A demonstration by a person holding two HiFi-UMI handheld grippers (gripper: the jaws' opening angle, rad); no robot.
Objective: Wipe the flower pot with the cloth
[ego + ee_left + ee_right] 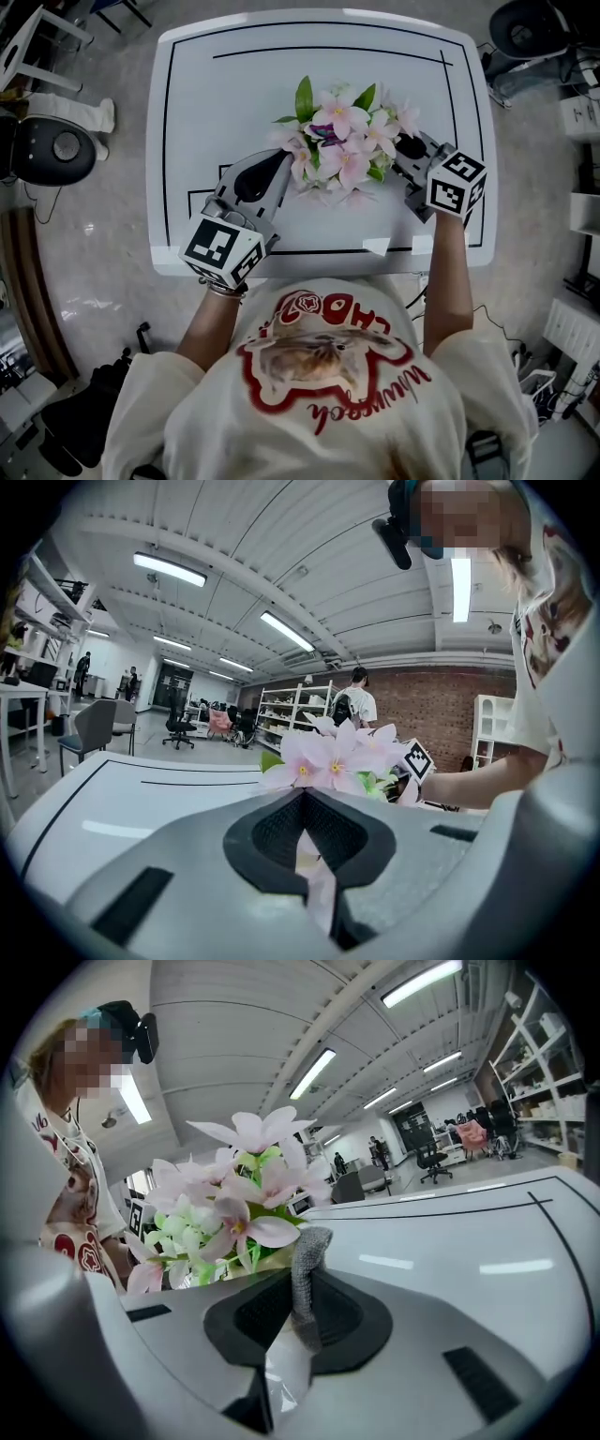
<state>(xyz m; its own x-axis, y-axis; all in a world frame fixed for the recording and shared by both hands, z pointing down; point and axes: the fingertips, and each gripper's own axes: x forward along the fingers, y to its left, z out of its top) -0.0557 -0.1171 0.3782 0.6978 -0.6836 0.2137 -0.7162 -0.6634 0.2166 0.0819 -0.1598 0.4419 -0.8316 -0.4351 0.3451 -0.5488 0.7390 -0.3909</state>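
The flower pot's pink and white blooms [342,141] stand mid-table and hide the pot in the head view. My left gripper [284,165] is shut, its tips at the bouquet's left edge. In the left gripper view the flowers [333,757] rise just past the left gripper [305,796], and a pale pink strip shows in the slit between its jaws. I cannot tell whether that strip is pinched. My right gripper [405,150] sits at the bouquet's right side, shut on a small grey cloth [307,1269] that sticks up between its jaws, close to the flowers [239,1208].
The white table [234,103] carries black outline markings. Its front edge is by the person's body. A black chair [47,150] stands on the floor to the left, and equipment [525,28] beyond the right corner. Shelves and people [356,705] are far behind.
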